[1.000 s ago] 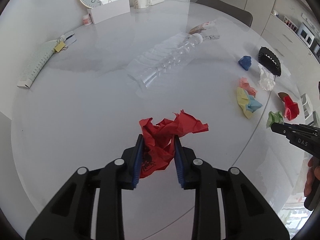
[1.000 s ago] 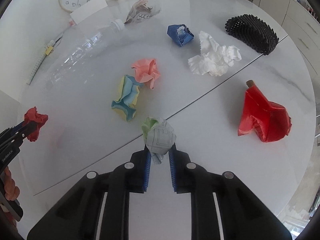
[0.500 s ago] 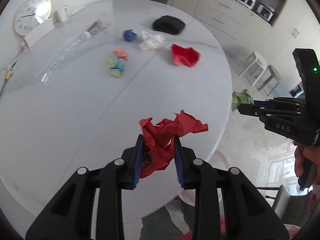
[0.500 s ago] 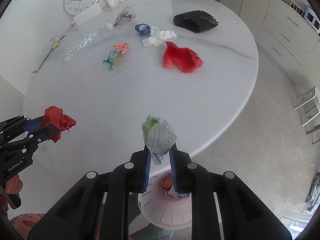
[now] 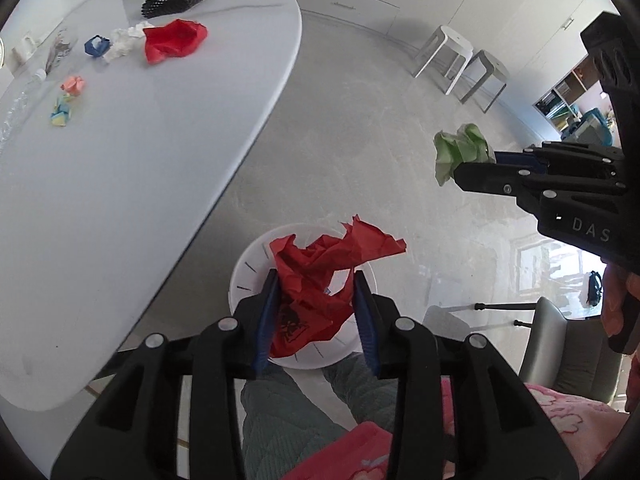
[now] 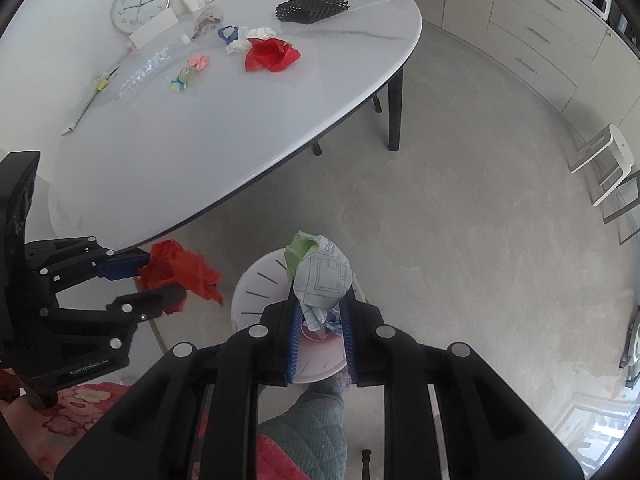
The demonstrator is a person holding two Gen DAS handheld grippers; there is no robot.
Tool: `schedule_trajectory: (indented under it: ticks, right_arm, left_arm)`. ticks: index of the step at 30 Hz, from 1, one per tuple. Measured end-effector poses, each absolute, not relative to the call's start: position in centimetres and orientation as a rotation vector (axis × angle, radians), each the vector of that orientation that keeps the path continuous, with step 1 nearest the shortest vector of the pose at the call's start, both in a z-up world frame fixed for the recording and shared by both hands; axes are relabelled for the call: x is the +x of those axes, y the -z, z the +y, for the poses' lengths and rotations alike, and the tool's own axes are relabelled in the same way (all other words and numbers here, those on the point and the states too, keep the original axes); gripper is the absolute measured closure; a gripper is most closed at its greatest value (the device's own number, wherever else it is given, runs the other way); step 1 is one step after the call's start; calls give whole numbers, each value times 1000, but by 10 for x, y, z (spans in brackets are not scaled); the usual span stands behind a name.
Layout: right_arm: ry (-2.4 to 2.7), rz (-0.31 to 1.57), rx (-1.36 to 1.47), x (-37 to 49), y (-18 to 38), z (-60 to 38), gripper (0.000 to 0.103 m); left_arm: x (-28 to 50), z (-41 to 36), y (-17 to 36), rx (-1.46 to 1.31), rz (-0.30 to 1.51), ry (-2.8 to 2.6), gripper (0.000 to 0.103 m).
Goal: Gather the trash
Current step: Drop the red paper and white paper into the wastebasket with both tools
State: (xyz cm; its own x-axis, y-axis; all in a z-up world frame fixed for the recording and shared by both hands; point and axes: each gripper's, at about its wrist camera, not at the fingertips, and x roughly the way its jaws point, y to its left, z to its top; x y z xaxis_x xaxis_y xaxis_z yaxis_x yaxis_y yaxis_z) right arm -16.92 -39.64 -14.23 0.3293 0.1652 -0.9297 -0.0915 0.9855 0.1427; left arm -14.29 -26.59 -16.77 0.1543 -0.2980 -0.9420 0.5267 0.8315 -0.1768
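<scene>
A crumpled red paper (image 5: pixel 320 264) (image 6: pixel 188 268) sits between the blue pads of my left gripper (image 5: pixel 314 276) (image 6: pixel 160 276). Its jaws are opening, and the paper still touches both pads. It hangs over the white round bin (image 5: pixel 248 268) on the floor. My right gripper (image 6: pixel 320 300) (image 5: pixel 476 164) is shut on a green and white printed paper ball (image 6: pixel 320 272) (image 5: pixel 460 148), also above the bin (image 6: pixel 256 280), which holds some scraps.
The white oval table (image 6: pixel 240 120) stands to the upper left with a red wrapper (image 6: pixel 272 54), white tissue (image 6: pixel 248 40), black mesh (image 6: pixel 312 6), small paper balls and a clear bottle (image 6: pixel 144 72). White stools (image 5: pixel 444 52) stand far right. A person's quilted trouser leg (image 5: pixel 280 412) is below.
Both grippers have swung off the table with their papers and now hang over the floor bin. The left jaws stand a little wider around the red paper.
</scene>
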Motion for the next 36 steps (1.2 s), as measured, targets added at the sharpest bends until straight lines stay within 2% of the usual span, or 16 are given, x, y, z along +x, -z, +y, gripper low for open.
schedule_trajectory:
  ticks: [2,6,9,16,18,19,20,22,29,36]
  right_arm:
    - [-187,1229,62,-174,144,-401,83]
    - [-238,1234,45,-181,148,-407,83]
    - [-277,1236,33,-183,150,-406,83]
    - [-378,1246,5,-183,156,-392,81]
    - [-413,1262,0,-184,159,-387,60]
    - [-416,1261,-5,-185,160,-385,38]
    - [-412,1253,-11,-186,159,-383,23]
    - [-407,1231,-12,-188,154,-382,13]
    - [-368,1153,0,-183,130,-386,3]
    - [-357,1062,-20,-155,97,-382,2]
  left_arm:
    - [-151,-275,170,216,1295,586,52]
    - [-162,-282,167,192,1282,551,36]
    - [-163,-279,162,174,1273,512,30]
    - [-163,-252,141,111,1233,389,22]
    - [-162,-242,135,90,1221,358,22]
    - [-162,-236,132,79,1215,343,22]
    - [-162,-232,128,72,1208,329,22]
    - [-162,-224,122,67,1195,293,21]
    - [-152,-198,94,52,1109,187,13]
    - [-126,-162,63,21,1006,47,8]
